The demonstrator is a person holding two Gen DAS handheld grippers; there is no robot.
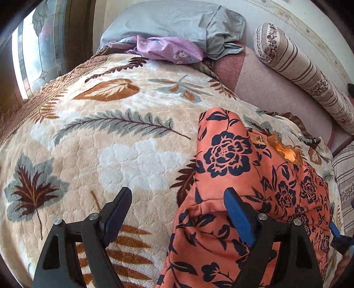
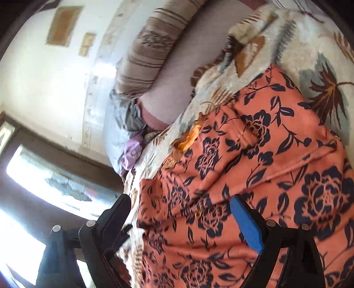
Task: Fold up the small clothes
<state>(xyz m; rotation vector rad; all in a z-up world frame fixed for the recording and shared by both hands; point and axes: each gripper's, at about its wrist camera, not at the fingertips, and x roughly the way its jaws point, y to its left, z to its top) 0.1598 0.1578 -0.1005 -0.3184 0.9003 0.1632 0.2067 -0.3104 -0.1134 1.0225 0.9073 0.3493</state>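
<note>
Orange floral garment (image 1: 243, 177) lies on the leaf-patterned blanket (image 1: 99, 137) — left gripper (image 1: 177, 199) spread wide, gripping nothing. Right gripper (image 2: 181, 206) likewise wide and empty above the cloth. Only the left view shows the grey pillow (image 1: 172, 20) clearly — the right view is tilted and blurred.

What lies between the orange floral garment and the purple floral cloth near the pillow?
In the left wrist view, only bare leaf-patterned blanket lies between the orange garment and the purple cloth.

Two black hand-held grippers with blue pads

The left gripper (image 1: 177, 200) and right gripper (image 2: 180, 208) each have angular black plastic fingers, silver round pivot screws, and blue-faced inner pads (image 2: 249, 226).
</note>
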